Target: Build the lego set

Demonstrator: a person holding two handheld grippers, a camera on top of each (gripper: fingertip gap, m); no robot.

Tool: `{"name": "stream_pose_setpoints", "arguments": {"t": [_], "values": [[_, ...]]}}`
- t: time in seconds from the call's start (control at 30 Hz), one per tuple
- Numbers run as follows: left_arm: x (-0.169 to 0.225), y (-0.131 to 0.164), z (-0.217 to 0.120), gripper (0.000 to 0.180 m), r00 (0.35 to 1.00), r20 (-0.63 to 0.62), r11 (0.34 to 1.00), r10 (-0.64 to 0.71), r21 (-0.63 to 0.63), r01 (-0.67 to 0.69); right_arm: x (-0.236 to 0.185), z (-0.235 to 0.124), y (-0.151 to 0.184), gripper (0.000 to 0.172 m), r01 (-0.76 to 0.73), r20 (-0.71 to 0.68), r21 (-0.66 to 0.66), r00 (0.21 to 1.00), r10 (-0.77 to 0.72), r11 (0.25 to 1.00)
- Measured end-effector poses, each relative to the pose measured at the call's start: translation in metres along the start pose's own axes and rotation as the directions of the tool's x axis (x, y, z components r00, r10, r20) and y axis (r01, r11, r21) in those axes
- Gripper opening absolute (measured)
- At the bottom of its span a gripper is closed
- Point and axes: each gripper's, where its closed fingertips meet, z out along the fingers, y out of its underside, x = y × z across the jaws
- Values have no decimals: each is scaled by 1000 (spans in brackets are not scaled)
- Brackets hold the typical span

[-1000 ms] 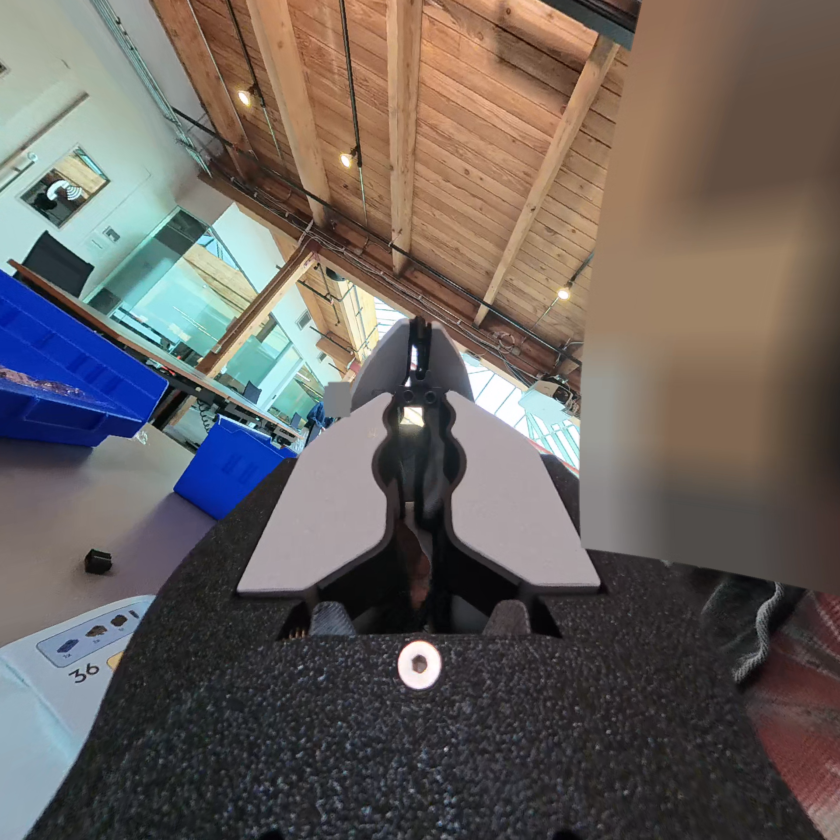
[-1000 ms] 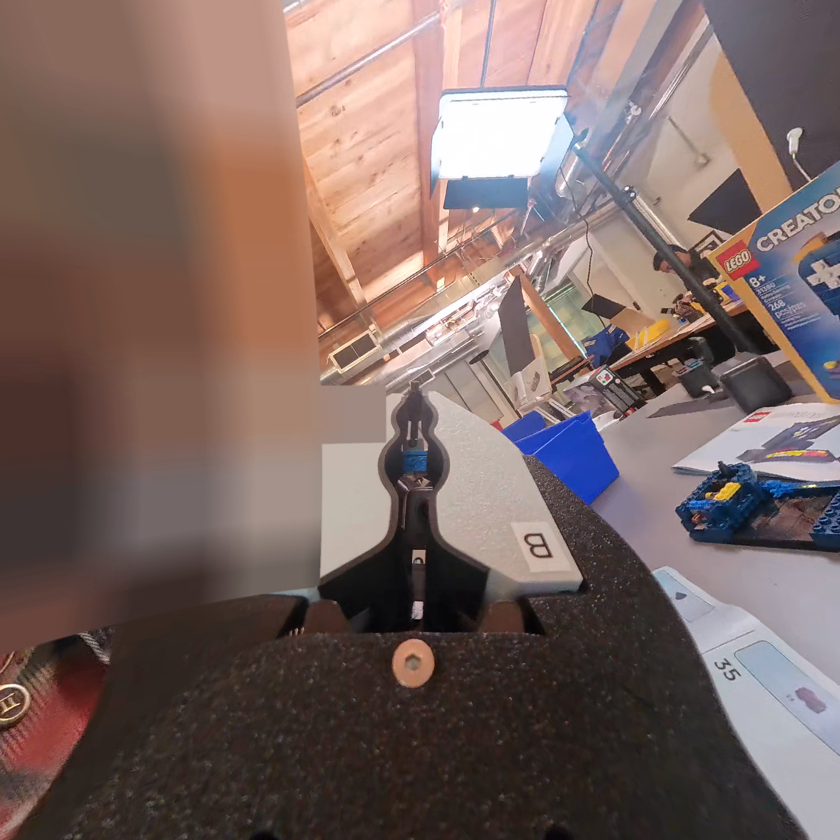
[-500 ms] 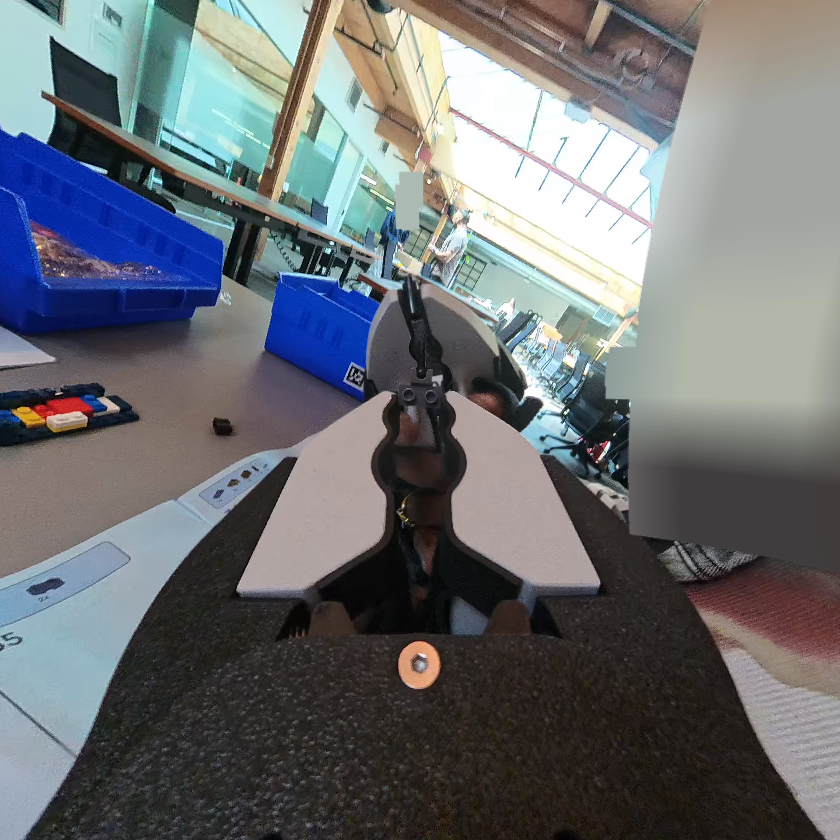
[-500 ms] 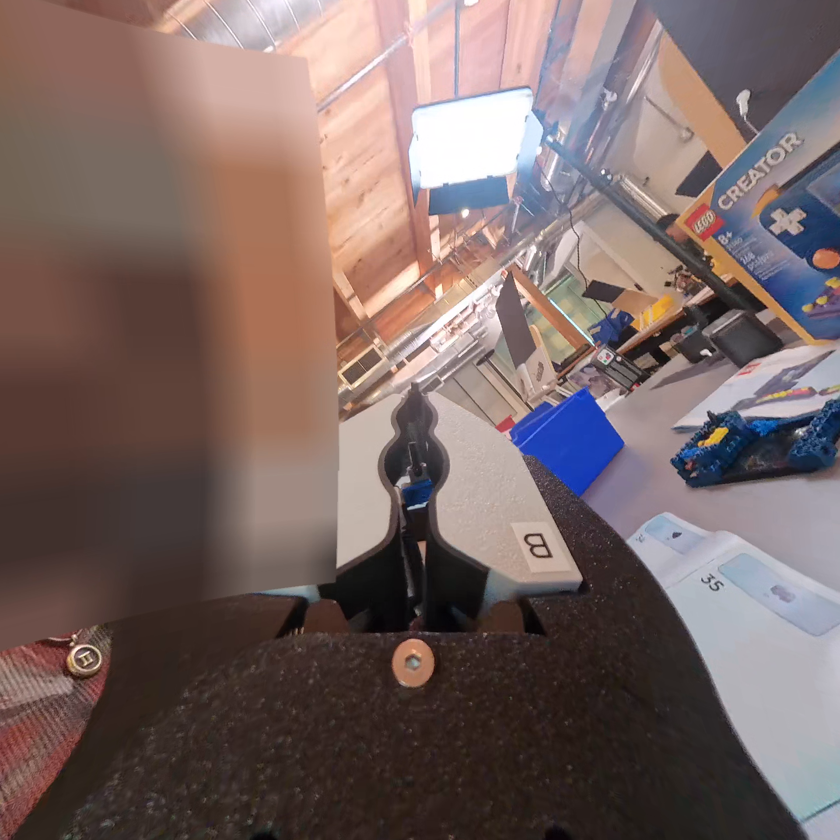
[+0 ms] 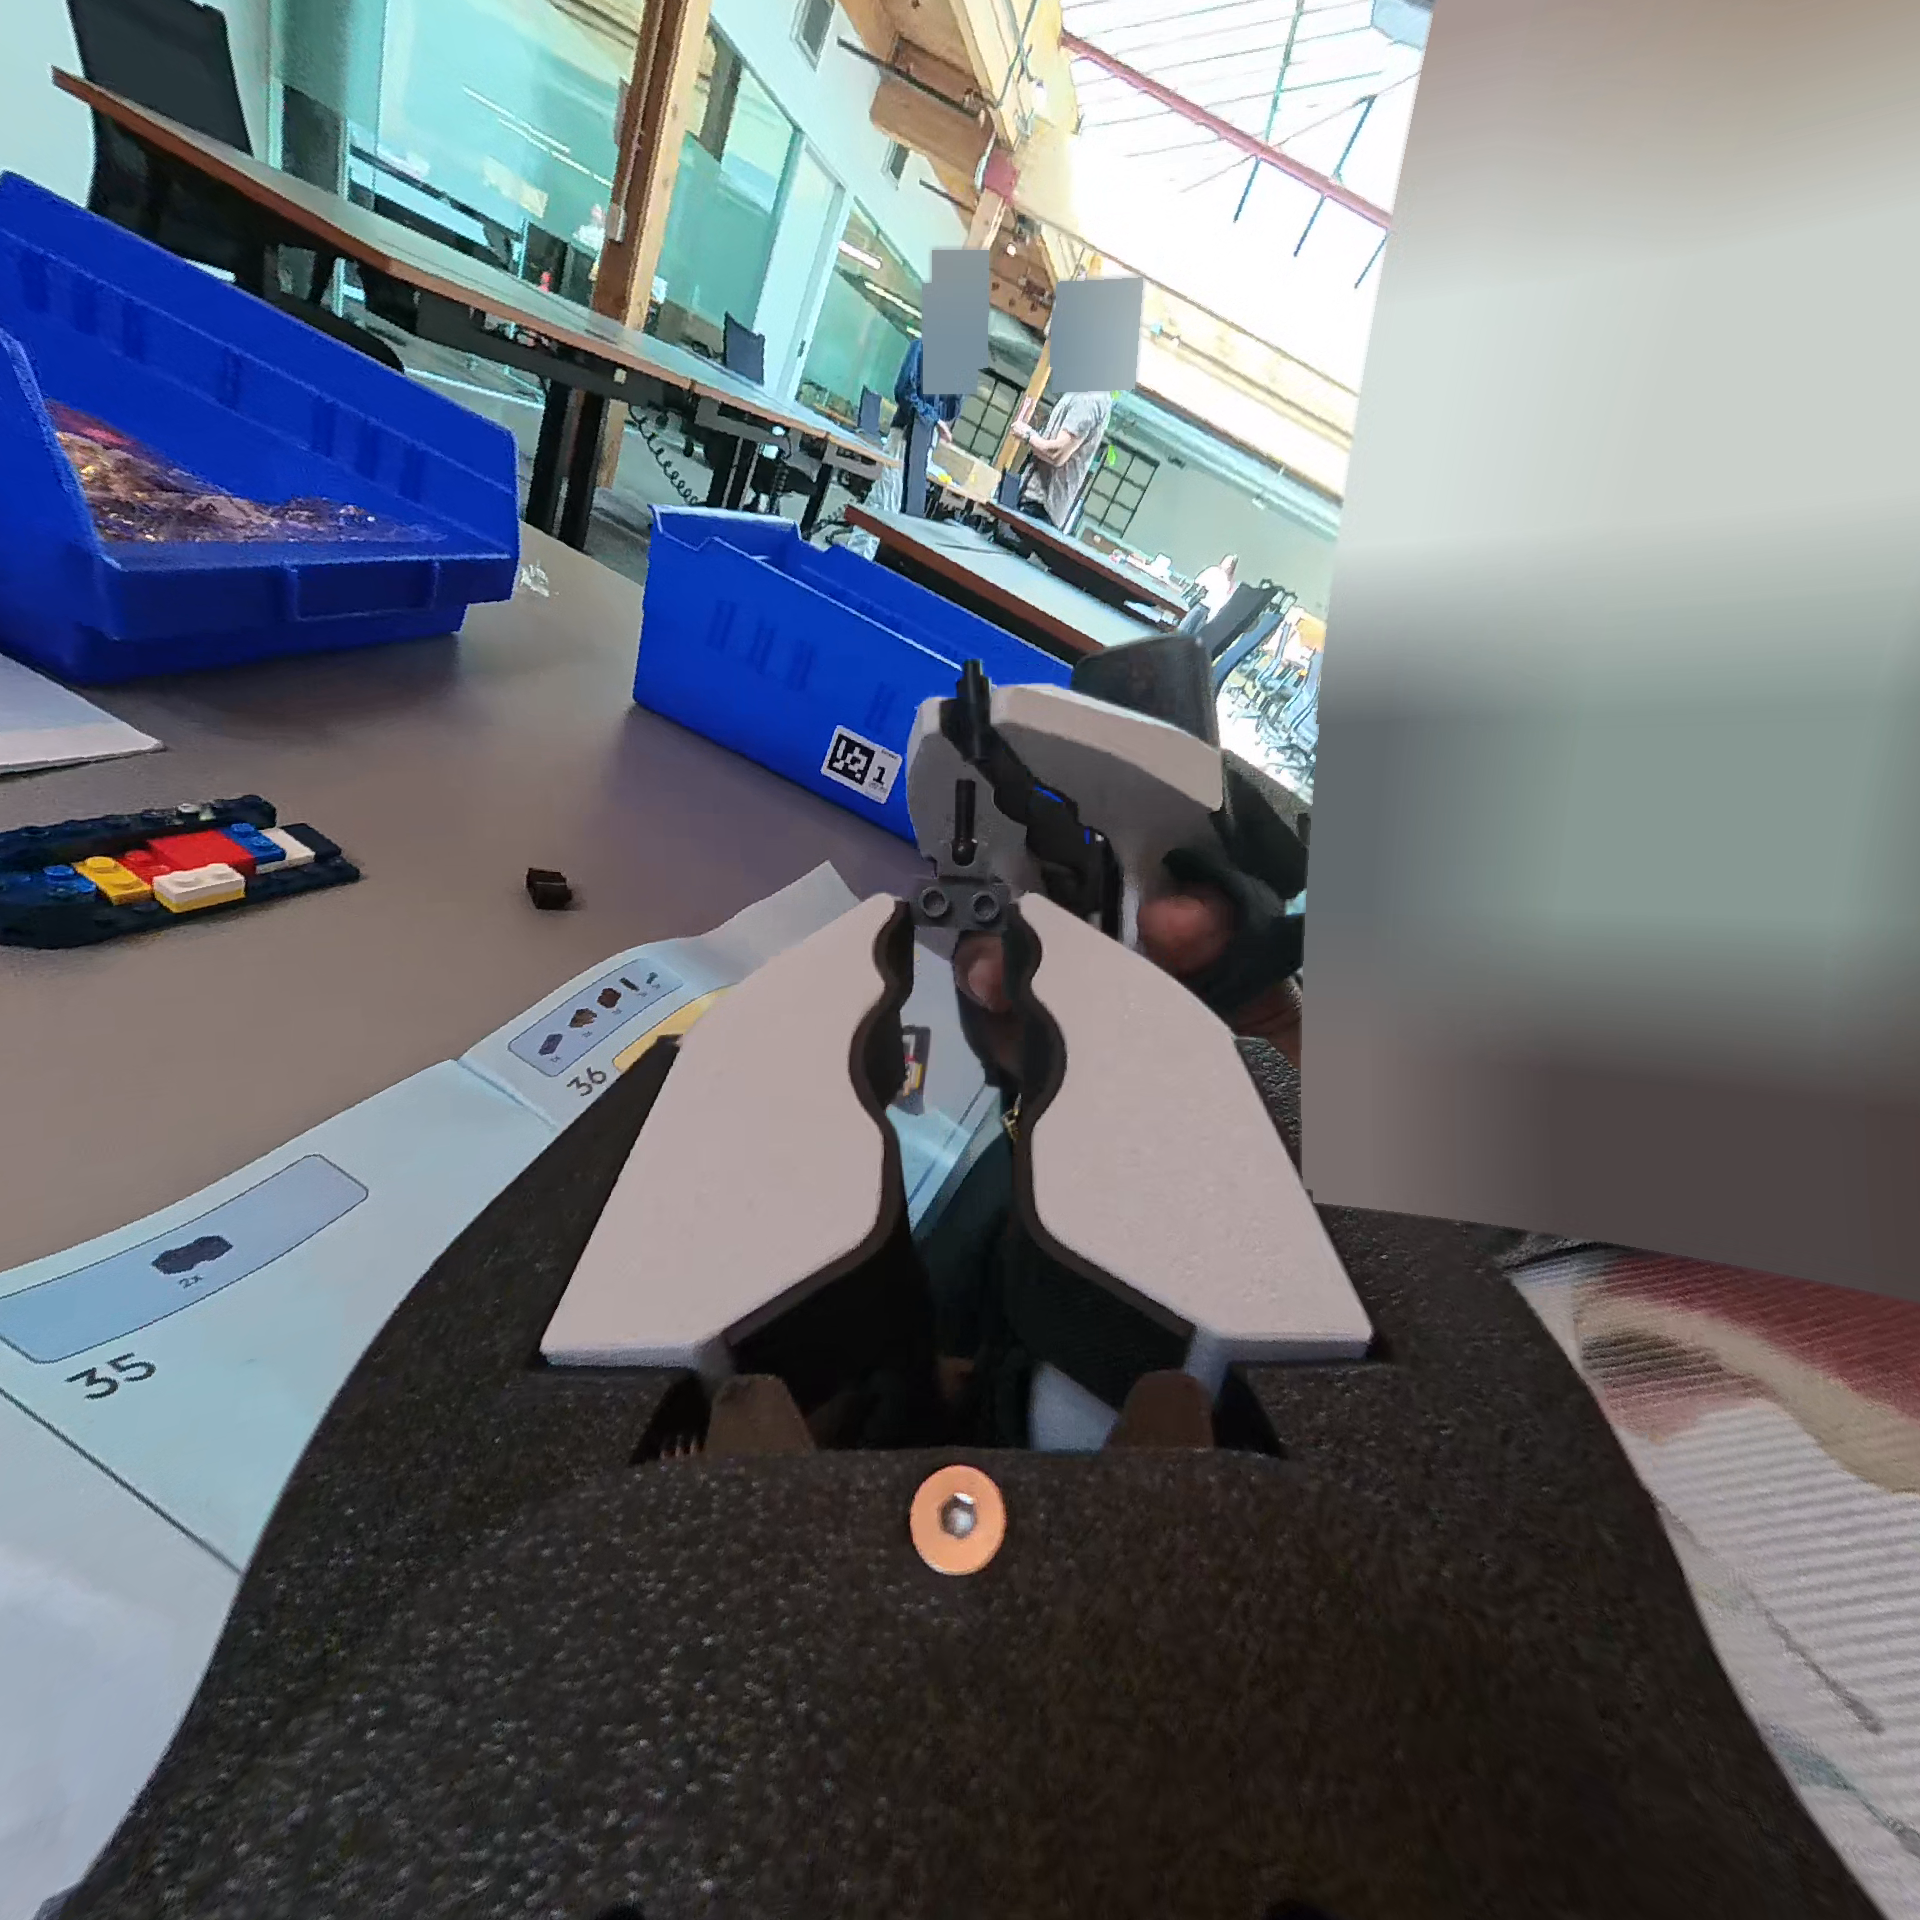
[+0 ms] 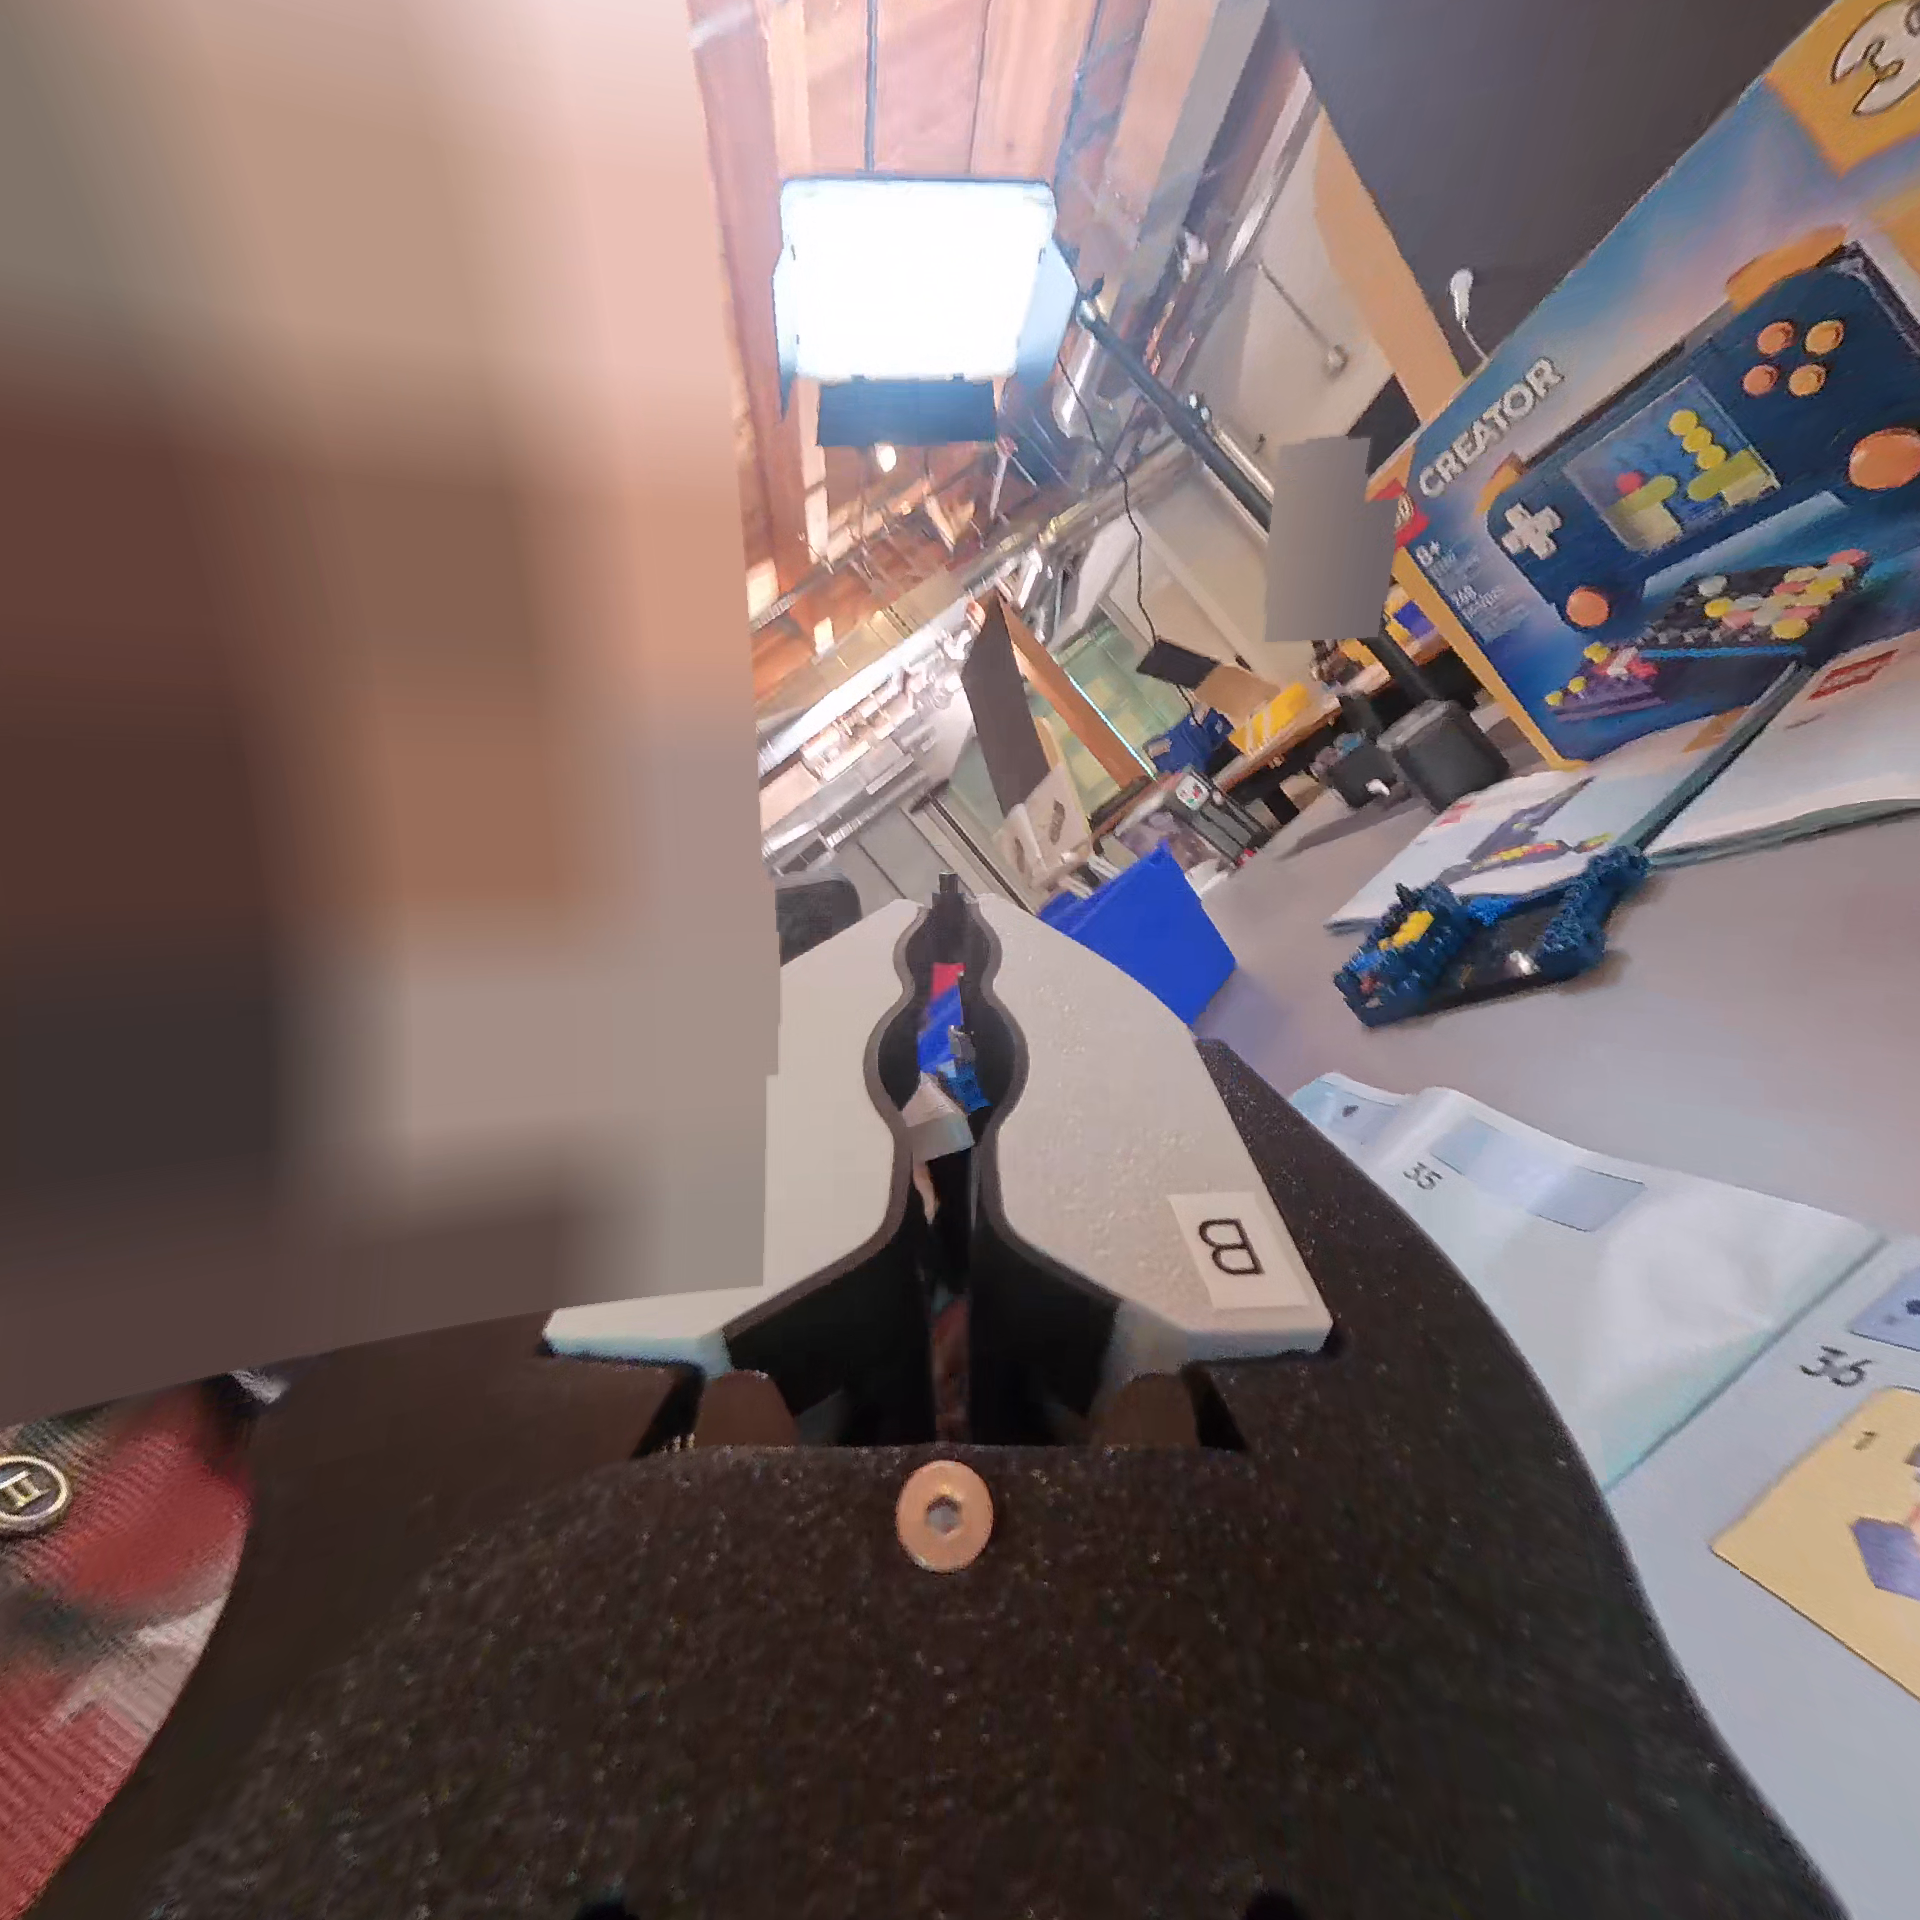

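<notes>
Up close, small dark grey two-stud plate (image 5: 958, 907) pinched at left gripper (image 5: 958, 914) fingertips. Thin black rod (image 5: 972, 698) nipped in nearly closed right gripper (image 6: 948, 909).

Left wrist view sits just behind its own grey-fingered gripper (image 5: 959, 906), low over the grey tabletop (image 5: 416, 790), facing across it toward two blue plastic bins (image 5: 769, 634) and a long hall of desks; the other gripper (image 5: 971, 727) shows close ahead, tip toward the lens. Right wrist view sits likewise behind its gripper (image 6: 948, 914), tilted more upward, taking in the timber ceiling, a bright panel lamp (image 6: 909, 281), and the table's right side. Both views share the tabletop and the open pale-blue instruction booklet (image 5: 208, 1278) (image 6: 1621, 1236).
</notes>
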Motion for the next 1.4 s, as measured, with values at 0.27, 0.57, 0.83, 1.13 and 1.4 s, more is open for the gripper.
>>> {"name": "stream_pose_setpoints", "arguments": {"t": [0.27, 0.57, 0.83, 1.13, 1.4], "values": [[-1, 34, 6, 16, 996, 89, 992, -3, -129, 15, 18, -28, 6, 5, -157, -222, -30, 964, 146, 987], [2, 64, 19, 16, 983, 176, 973, 53, -232, -11, 32, -74, 15, 5, -191, -457, 101, 863, 216, 976], [-1, 72, 22, 16, 983, 182, 960, 36, -280, 16, 41, -71, 24, 5, -206, -445, 67, 870, 214, 976], [-3, 72, 23, 16, 984, 177, 959, -7, -278, 57, 42, -68, 29, 5, -189, -453, 29, 873, 181, 982], [-2, 70, 23, 16, 986, 161, 961, -41, -264, 83, 41, -66, 30, 5, -169, -454, 14, 877, 157, 986]]}}
